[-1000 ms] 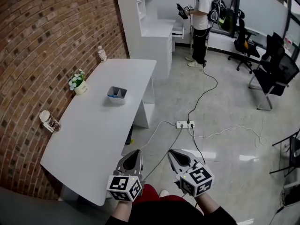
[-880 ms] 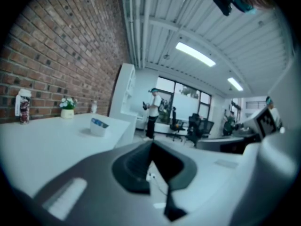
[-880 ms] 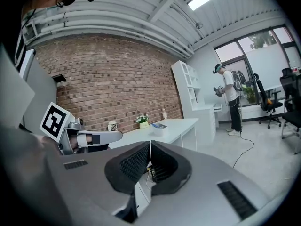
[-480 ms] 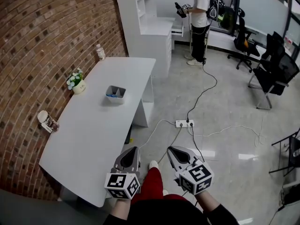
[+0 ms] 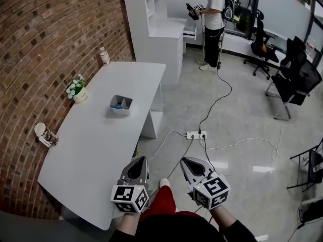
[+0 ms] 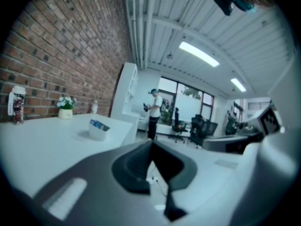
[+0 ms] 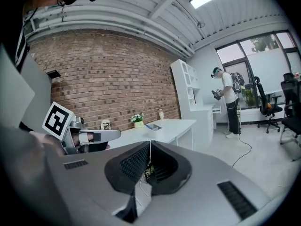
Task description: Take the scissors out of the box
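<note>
A small grey box (image 5: 121, 105) stands mid-way along the white table (image 5: 86, 155), with something blue inside that I take for the scissors' handle (image 5: 117, 106). My left gripper (image 5: 138, 160) and right gripper (image 5: 187, 161) hang side by side over the floor off the table's near corner, well short of the box. Both are shut with nothing between the jaws. The box (image 6: 99, 130) shows far ahead and to the left in the left gripper view, past the shut jaws of the left gripper (image 6: 151, 143). In the right gripper view the box (image 7: 152, 126) sits beyond the shut right gripper (image 7: 150, 143).
Against the brick wall stand a flower pot (image 5: 76, 91), a bottle (image 5: 104, 57) and a can (image 5: 43, 134). A power strip (image 5: 194, 134) with cables lies on the floor. Another person (image 5: 213, 21) stands by the white shelf unit (image 5: 156, 24). Office chairs (image 5: 295, 79) are at the right.
The whole view has shifted: the table and box have slid slightly leftward. Both grippers moved on together, still shut. A red trouser leg and a shoe now show between them.
</note>
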Available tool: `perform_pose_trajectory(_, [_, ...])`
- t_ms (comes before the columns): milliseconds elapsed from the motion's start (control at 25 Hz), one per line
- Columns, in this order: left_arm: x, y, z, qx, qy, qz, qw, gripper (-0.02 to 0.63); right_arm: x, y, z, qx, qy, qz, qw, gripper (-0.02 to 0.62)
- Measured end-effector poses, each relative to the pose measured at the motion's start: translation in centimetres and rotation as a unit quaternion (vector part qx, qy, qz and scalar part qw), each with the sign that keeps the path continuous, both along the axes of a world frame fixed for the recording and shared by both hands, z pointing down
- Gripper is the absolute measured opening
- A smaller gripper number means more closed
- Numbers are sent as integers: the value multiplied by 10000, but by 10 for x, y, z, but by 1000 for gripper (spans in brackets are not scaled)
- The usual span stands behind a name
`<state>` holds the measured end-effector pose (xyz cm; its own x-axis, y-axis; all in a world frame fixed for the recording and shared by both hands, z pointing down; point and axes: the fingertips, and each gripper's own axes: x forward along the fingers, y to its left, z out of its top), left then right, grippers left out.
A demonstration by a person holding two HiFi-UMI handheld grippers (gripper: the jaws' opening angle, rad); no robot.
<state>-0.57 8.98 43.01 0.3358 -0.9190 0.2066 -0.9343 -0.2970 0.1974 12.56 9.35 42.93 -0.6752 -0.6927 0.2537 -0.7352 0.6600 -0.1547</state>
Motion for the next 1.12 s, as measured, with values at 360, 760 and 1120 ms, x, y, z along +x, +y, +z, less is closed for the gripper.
perform_pose_trajectory(360, [-13,-47,15,-219,102,-105,9997,3,-10,-43,18,-243,16,-62,9997,9])
perform_pose_trajectory(760, [-31,-104,27,-435,207,-203,9986,3,-29,-104,23,-376,56,-167,9991,9])
perform_pose_trajectory(1120, [-45,-147,36,-581,201,-233,9978,3,-53,-154,21,-339,193,-338,9987,8])
